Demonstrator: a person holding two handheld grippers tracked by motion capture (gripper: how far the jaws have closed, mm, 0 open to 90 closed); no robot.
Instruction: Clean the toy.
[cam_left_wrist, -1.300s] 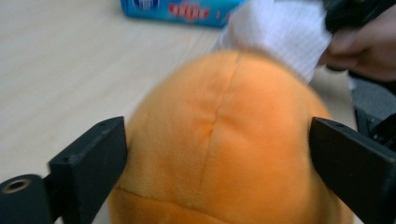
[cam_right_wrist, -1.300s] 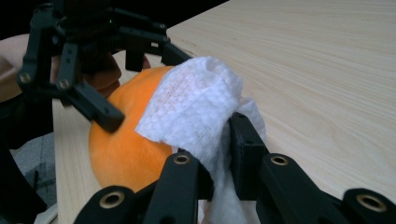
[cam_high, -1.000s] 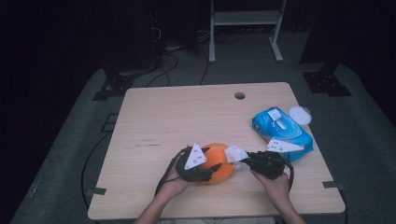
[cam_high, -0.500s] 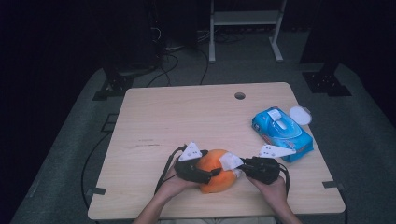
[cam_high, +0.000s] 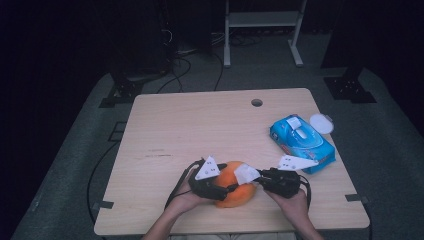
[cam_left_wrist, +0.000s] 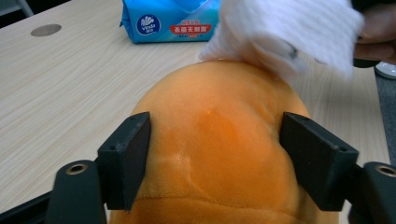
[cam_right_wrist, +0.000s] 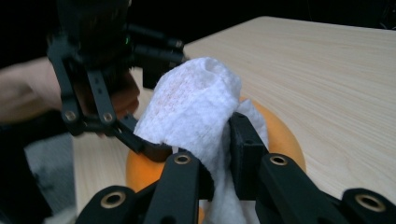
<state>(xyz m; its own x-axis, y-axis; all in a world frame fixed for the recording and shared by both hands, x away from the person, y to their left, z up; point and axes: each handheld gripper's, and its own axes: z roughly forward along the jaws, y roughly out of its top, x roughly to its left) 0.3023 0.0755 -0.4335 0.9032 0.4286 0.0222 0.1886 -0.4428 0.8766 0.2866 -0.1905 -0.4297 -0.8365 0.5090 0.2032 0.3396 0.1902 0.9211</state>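
On the light wooden bench (cam_high: 200, 130), near its front edge, sits the orange plush toy (cam_high: 234, 184), with both my hands meeting over it. Farther right lies a blue pack of wet wipes (cam_high: 301, 141), and a round white lid (cam_high: 320, 123) rests just beside its far corner. Near the far edge the bench has a small round hole (cam_high: 257, 102). Around the bench the room is dark: grey floor, black cables, and a white frame at the back.

My left gripper (cam_left_wrist: 219, 158) comes in from the left, and its jaws stand on either side of the toy, the orange plush bulging between them; they have just been opening, and whether the pads press the plush I cannot tell. My right gripper (cam_right_wrist: 217, 144) reaches in from the right, clamped tight on a white wipe (cam_right_wrist: 196, 112) whose bunched end lies on top of the toy.
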